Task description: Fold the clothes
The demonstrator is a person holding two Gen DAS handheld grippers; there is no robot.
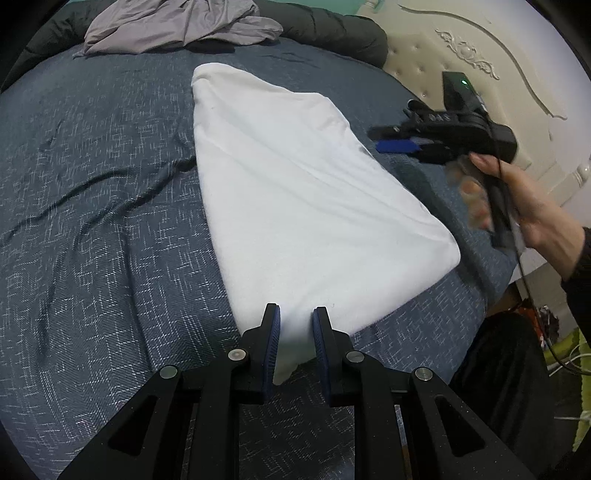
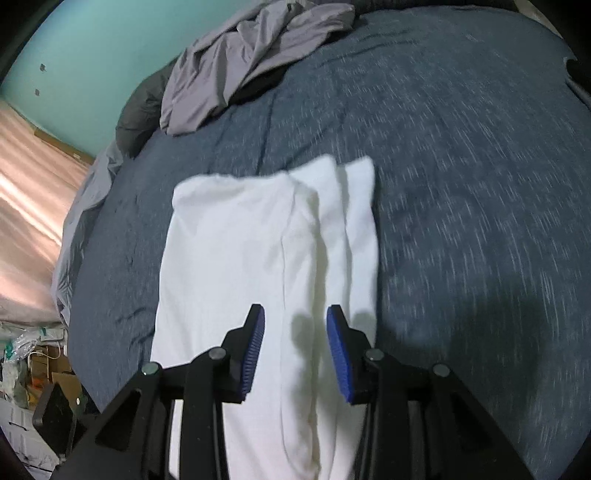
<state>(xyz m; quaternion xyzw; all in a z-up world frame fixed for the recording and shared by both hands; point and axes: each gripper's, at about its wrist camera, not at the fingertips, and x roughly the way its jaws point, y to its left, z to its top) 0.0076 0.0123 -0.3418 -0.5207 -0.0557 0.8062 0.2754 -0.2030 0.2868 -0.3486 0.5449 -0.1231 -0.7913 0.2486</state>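
Note:
A white garment (image 1: 295, 192) lies folded into a long strip on the blue bedspread (image 1: 92, 221). My left gripper (image 1: 296, 314) is open over its near corner, a white tip showing between the fingers. My right gripper (image 2: 295, 314) is open and hovers just above the same white garment (image 2: 240, 266). The right gripper also shows in the left wrist view (image 1: 391, 138), held by a hand at the garment's right edge.
A crumpled grey garment (image 1: 177, 26) lies at the far end of the bed on a dark quilt (image 1: 332, 29); it also shows in the right wrist view (image 2: 240, 62). A cream headboard (image 1: 498, 74) stands at right. Boxes and clutter (image 2: 33, 365) sit beside the bed.

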